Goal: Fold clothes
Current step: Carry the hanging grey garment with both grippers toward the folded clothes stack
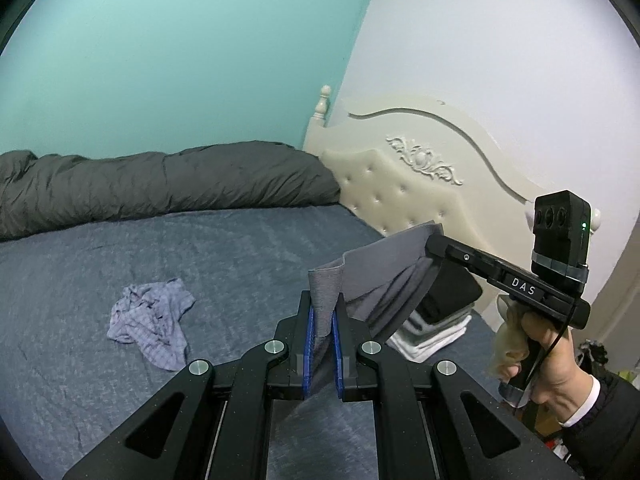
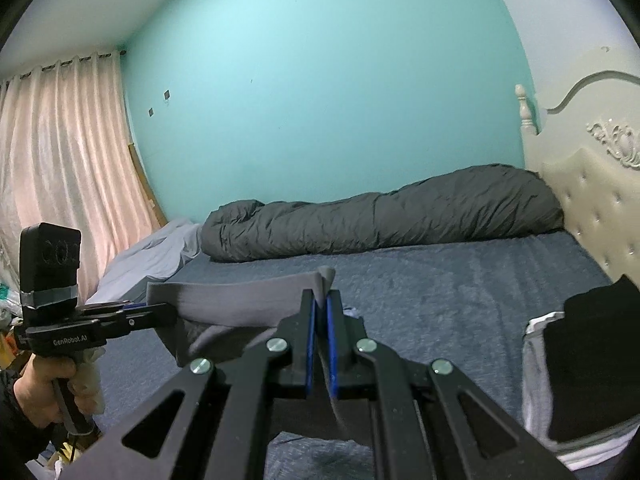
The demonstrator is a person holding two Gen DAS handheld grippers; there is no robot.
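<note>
Evidently a grey garment point(image 1: 384, 264) is held taut above the bed point(image 1: 200, 240), pinched by the left gripper point(image 1: 323, 320) and the right gripper point(image 2: 321, 312). Probably mid-fold; even lowering is called for.

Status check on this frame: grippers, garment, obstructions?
Left gripper and right gripper shut on grey garment, held above bed. Crumpled plaid garment unfolded. Nothing obstructing.

Soft, even indoor light fills both views, brightest on the teal wall point(image 2: 320, 100) above the bed point(image 2: 440, 280). Shadows are faint. Fisheye bending curves the headboard point(image 1: 420, 184); black vignette rings every corner. Focus is sharp.
</note>
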